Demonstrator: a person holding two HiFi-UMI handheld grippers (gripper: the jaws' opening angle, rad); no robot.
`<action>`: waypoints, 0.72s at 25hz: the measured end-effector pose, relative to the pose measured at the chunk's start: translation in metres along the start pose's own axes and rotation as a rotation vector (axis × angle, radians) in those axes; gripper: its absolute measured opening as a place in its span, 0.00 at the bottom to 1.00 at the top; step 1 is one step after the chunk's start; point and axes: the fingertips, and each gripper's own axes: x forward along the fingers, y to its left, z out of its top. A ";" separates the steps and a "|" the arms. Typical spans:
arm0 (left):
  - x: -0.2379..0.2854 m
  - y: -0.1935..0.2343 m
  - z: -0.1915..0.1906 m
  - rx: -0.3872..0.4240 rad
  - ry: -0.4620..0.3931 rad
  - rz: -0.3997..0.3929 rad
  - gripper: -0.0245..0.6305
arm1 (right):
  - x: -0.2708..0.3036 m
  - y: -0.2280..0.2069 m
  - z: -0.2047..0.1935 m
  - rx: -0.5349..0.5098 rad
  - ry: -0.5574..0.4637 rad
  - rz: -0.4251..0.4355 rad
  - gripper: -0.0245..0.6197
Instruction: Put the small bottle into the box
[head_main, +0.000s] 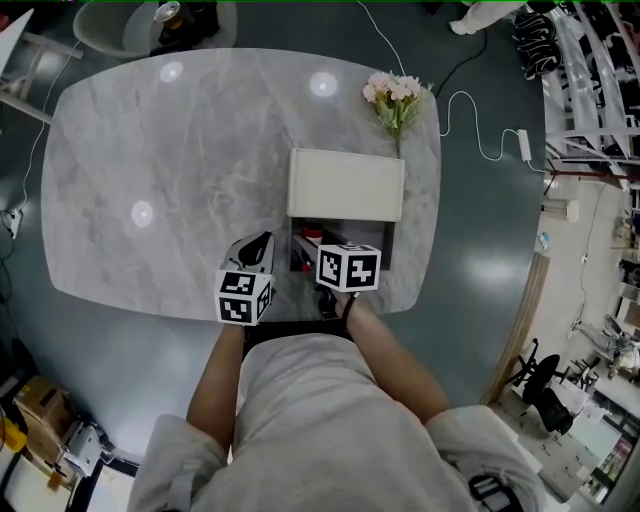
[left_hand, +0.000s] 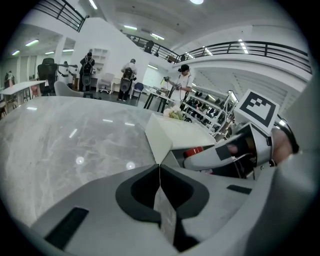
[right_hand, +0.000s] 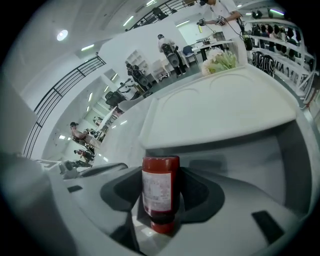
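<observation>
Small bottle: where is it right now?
In the right gripper view, the small bottle is clamped by the right gripper, on the person's right, at the mouth of the open box, below its raised lid.

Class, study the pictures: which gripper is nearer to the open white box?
Right. The right gripper, holding the small bottle, is at the white box's open mouth. The left gripper, jaws shut on nothing, sits just outside the box's left side.

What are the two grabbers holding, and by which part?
The right gripper holds the red bottle by its sides, at the label. The left gripper holds nothing; its jaws are together.
</observation>
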 end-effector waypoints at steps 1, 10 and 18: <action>0.001 0.000 -0.001 0.000 0.002 -0.004 0.07 | 0.003 -0.001 0.000 0.008 0.009 -0.006 0.40; 0.006 0.004 -0.006 -0.006 0.025 -0.025 0.07 | 0.018 -0.013 -0.005 0.002 0.092 -0.079 0.40; 0.008 0.003 -0.010 -0.005 0.045 -0.035 0.07 | 0.030 -0.015 -0.014 -0.004 0.140 -0.106 0.40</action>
